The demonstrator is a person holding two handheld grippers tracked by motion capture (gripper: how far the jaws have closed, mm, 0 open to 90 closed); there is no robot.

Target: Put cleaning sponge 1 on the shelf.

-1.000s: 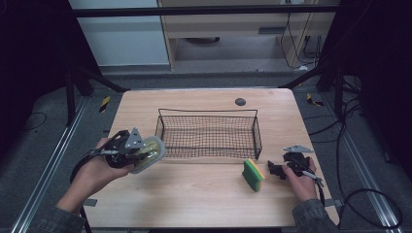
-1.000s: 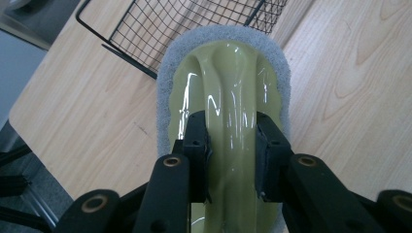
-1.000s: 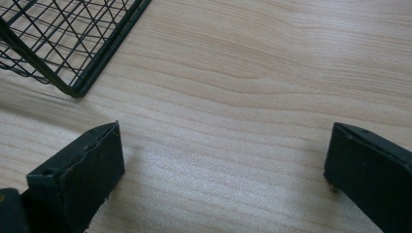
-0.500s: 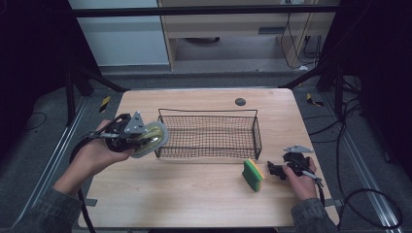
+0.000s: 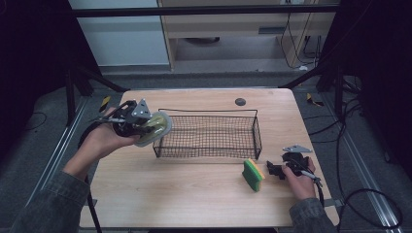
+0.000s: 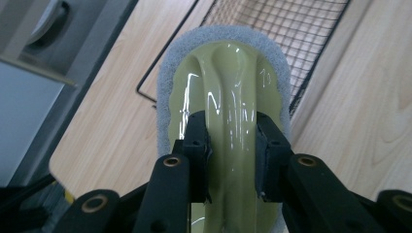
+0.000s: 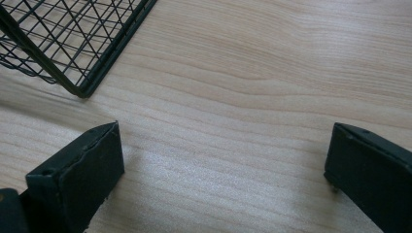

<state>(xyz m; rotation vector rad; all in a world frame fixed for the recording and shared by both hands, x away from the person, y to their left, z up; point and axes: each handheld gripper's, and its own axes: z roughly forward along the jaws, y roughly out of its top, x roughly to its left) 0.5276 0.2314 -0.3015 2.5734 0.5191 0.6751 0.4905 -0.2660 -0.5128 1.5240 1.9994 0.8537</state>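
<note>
Item: scrubbing pad with handle (image 6: 224, 116), olive-green glossy plastic top with a raised ridge, grey abrasive pad showing as a rim around it. Location: held in the air at the left end of the wire basket (image 5: 209, 133), over the basket's left rim and the table beside it; in the high view it appears at (image 5: 154, 128), tilted on edge. Held by: left gripper (image 6: 231, 145), clenched on the ridge of the handle, one black jaw pressed to each side (grip seen plainly in the left gripper view). The left hand (image 5: 104, 141) carries that gripper above the table's left edge.

Item: wire basket, black, rectangular, open mesh, standing at the middle of the wooden table (image 5: 160, 194). One corner of it appears at the upper left of the right gripper view (image 7: 77, 46).

Item: sponge (image 5: 253, 174), green scouring layer on yellow foam, standing on edge on the table, just in front of the basket's right front corner and apart from it.

Item: right gripper (image 5: 273, 169), resting low at the table's right side in the right hand (image 5: 300, 179), jaws pointing toward the sponge and near it. State: released, jaws standing wide with bare tabletop between them (right gripper view (image 7: 223, 165)).

Item: small dark round object (image 5: 240, 101), on the table behind the basket (identity not readable).
</note>
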